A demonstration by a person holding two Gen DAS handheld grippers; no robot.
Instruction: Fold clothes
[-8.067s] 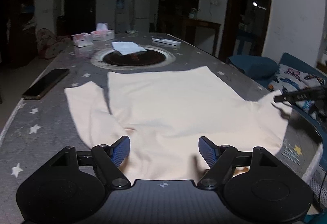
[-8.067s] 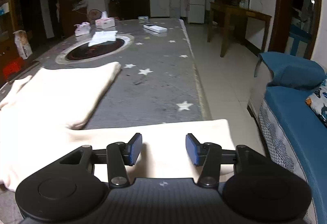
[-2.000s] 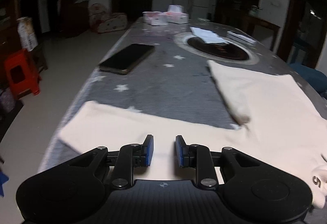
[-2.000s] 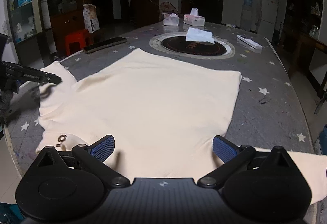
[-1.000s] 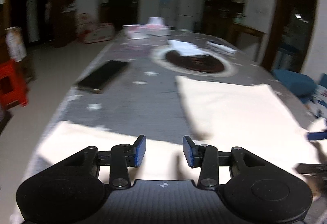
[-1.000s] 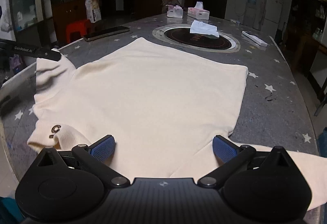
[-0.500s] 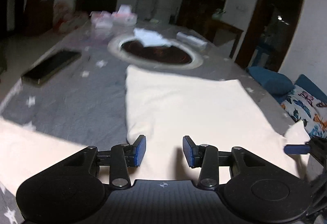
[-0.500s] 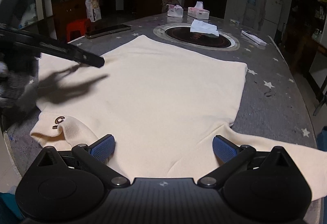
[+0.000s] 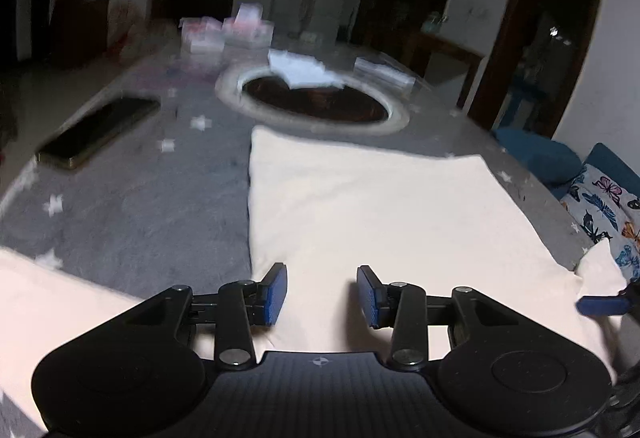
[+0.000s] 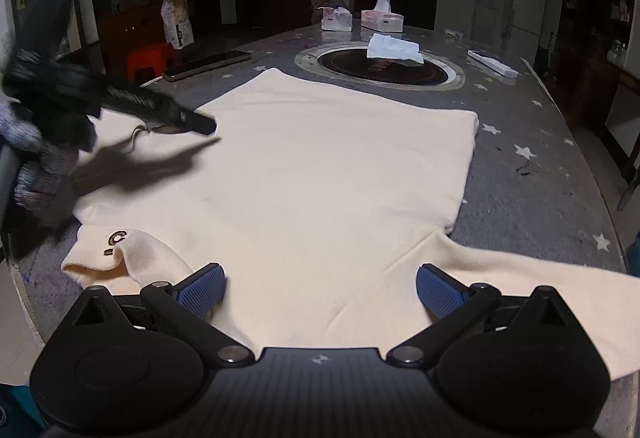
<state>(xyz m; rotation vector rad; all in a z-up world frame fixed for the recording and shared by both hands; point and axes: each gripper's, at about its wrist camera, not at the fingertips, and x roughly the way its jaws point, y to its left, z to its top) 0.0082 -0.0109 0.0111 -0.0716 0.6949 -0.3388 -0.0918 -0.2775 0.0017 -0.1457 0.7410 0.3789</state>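
Both grippers carry nothing at this moment. The left gripper [image 9: 321,292] has its jaws part-way apart over the near edge of the cream garment [image 10: 320,174], and the right gripper [image 10: 318,288] has its jaws spread wide above the collar end of the same piece; neither pair pinches cloth.

The garment lies flat on the star-patterned counter [image 10: 532,166], body spread out, one sleeve [image 10: 552,278] running off to the right of the right gripper. At the other side a sleeve cuff [image 10: 120,250] with a dark letter mark appears already turned in onto the body. The step in hand looks like the sleeve folds, with one side done and the other still stretched out. The next move probably calls for one gripper to drop to the loose sleeve, close on its edge, and carry it across the body without dragging the layer beneath.

Only the right wrist view shows the marked cuff, the outstretched right sleeve, and the left gripper reaching in from the side over its own shadow. The left wrist view is blurred, but it alone shows a second pale stretch of cloth [image 9: 48,302] at its lower left and the patterned cushion [image 9: 608,206] off the counter's edge. A phone [image 9: 96,130], tissue boxes [image 10: 380,18] and the round inset plate [image 10: 380,66] sit well beyond the garment.
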